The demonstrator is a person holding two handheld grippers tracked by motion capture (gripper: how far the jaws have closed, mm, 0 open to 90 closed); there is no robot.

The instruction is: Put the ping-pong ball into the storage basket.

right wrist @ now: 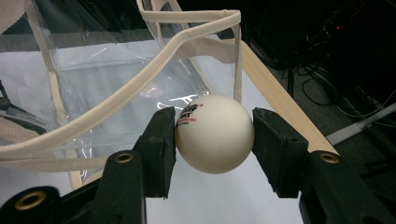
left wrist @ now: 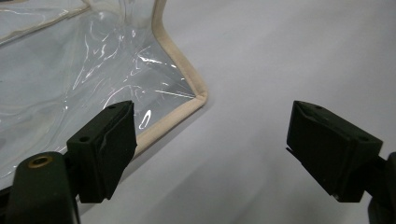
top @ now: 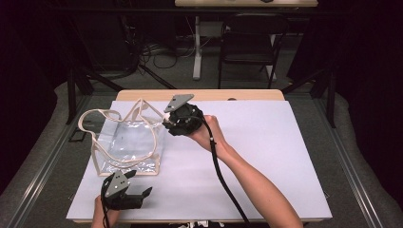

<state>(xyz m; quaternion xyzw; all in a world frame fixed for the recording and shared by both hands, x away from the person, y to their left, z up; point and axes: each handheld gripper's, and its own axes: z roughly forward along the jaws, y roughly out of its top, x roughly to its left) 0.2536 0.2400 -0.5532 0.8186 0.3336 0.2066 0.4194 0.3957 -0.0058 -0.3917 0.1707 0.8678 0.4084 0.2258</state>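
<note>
White ball (right wrist: 215, 134) clamped in the right claw (right wrist: 214, 140) beside a clear bag (top: 129, 145).
The left claw (left wrist: 210, 149) is held apart, empty, at the bag's corner on the bench (top: 266, 156).

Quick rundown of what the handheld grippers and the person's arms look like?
Both grippers are black. The left gripper and right gripper each carry a grey three-cornered plate on top. Fingers are blocky black pads on arms with brass-coloured rivets. A black cable trails from the right gripper along the forearm. Forearms are bare, no sleeves or gloves in view.
</note>
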